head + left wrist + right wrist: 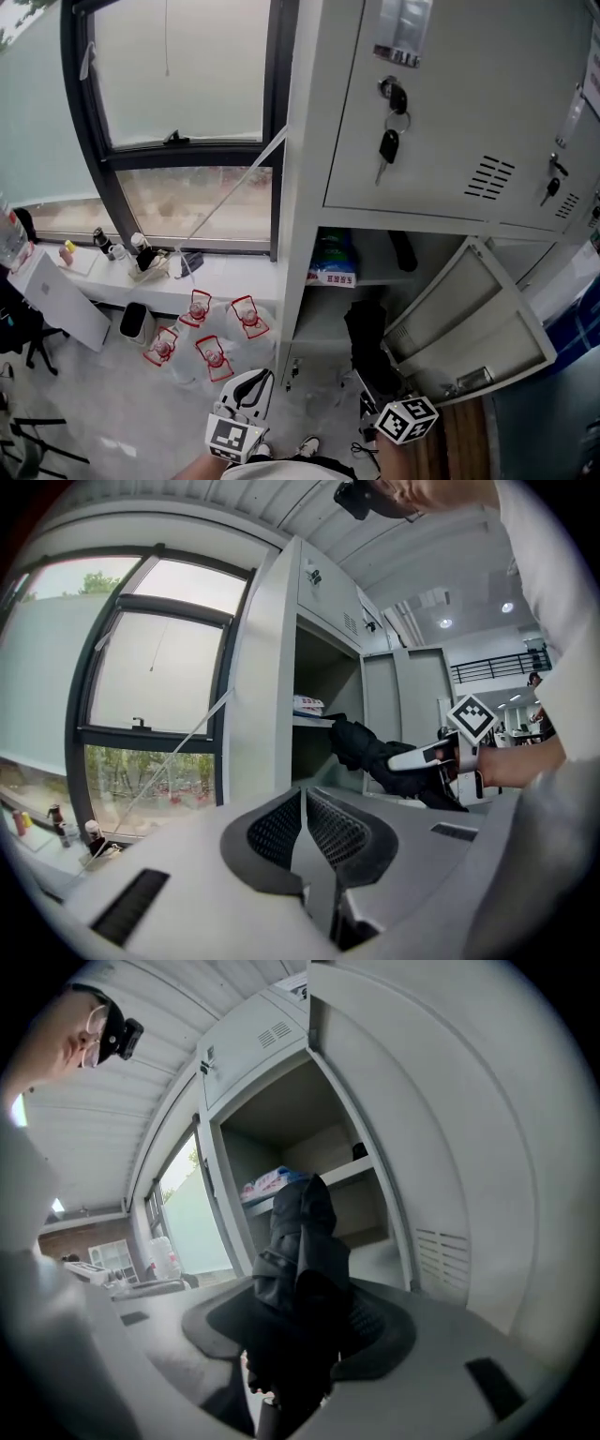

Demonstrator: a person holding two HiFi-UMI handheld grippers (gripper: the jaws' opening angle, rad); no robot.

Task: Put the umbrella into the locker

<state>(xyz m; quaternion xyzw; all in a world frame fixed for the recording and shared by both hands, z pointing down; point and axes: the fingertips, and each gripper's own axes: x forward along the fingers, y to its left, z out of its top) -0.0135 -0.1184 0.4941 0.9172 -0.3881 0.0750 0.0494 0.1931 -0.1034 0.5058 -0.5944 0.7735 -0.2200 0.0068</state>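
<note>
Right tool (302, 1330) pinches a black umbrella (300, 1232) before the open locker (394, 1119); loose fabric could snag its shelf (367, 1172). Left tool (305, 832) pressed together.

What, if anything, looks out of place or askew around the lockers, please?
Little stands out. A thin white rod leans diagonally across the dark-framed window, and a bunch of keys hangs from the lock of the shut upper grey locker door. Nothing looks spilled or broken.

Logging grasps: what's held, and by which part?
Right gripper clamps the folded black umbrella around its bundled fabric body; left gripper holds nothing.
</note>
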